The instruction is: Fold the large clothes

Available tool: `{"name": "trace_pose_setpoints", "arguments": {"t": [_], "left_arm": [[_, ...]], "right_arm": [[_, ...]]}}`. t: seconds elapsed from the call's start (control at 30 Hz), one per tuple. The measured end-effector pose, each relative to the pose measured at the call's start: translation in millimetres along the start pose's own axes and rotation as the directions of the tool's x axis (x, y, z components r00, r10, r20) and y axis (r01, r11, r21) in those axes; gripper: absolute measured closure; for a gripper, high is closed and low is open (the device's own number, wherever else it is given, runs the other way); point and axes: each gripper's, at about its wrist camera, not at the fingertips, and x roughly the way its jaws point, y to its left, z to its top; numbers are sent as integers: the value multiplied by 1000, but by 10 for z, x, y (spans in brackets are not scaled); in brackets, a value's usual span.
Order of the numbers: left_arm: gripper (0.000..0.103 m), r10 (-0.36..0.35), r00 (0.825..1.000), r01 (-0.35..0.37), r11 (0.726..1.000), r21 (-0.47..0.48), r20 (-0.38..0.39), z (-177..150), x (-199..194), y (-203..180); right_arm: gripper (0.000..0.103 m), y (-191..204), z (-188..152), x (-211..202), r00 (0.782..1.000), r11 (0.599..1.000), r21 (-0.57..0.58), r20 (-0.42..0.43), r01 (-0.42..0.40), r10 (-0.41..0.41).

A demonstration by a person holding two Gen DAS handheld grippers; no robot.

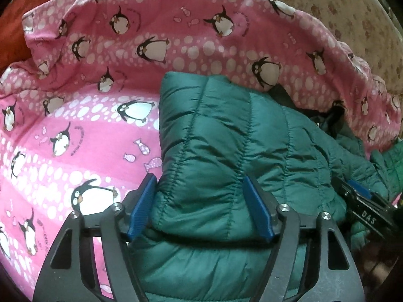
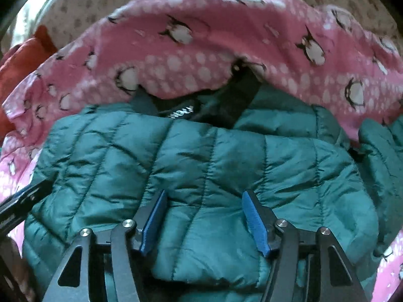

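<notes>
From the left wrist view, the left gripper [image 1: 199, 206] stands with its blue fingers [image 1: 141, 209] well apart, a fold of the green quilted jacket [image 1: 226, 138] bulging up between them; the left finger lies along the jacket's edge, the right one sits on the quilting, and neither pinches the cloth. Beyond the fingertips the jacket lies folded on a pink penguin blanket [image 1: 83, 130], which bunches up behind it. Off to the right of the fingers, the right gripper [image 1: 362, 201] pokes in over the jacket. From the right wrist view, somewhat blurred, the right gripper [image 2: 204, 216] is spread wide too, fingers [image 2: 254, 221] over the jacket [image 2: 201, 156] with nothing clamped. Ahead of them a dark lining with a zipper [image 2: 181, 112] shows under the blanket [image 2: 201, 50].
</notes>
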Motion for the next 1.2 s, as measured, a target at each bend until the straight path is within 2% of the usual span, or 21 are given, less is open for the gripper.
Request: {"name": "trace_pose_setpoints", "arguments": {"t": [0.13, 0.33, 0.53, 0.63, 0.8, 0.93, 1.07, 1.2], "left_arm": [[32, 21, 1000, -21, 1000, 17, 5, -17, 0, -52], [32, 20, 1000, -20, 1000, 12, 6, -40, -110, -21], [32, -4, 998, 3, 1000, 20, 66, -46, -334, -74], [32, -30, 995, 27, 999, 34, 91, -31, -396, -168], [32, -44, 997, 39, 996, 80, 58, -55, -261, -354], [32, 2, 1000, -5, 992, 122, 24, -122, -67, -457], [31, 12, 999, -17, 990, 142, 33, -153, -38, -475], [30, 11, 1000, -15, 990, 139, 29, -150, -15, -470]], "right_arm": [[34, -52, 36, 75, 999, 1000, 26, -32, -11, 12], [33, -132, 52, -57, 996, 997, 44, -50, -66, 68], [33, -326, -70, -597, 993, 990, 105, 81, -95, 87], [33, -402, -147, -686, 995, 993, 99, 82, -66, 58], [34, -534, -253, -501, 998, 995, 80, 15, 54, -55], [33, -549, -309, -311, 998, 996, 60, -6, 61, -60], [34, -551, -298, -430, 998, 996, 67, 0, 60, -61], [34, -548, -296, -721, 995, 996, 82, 79, 46, -53]]}}
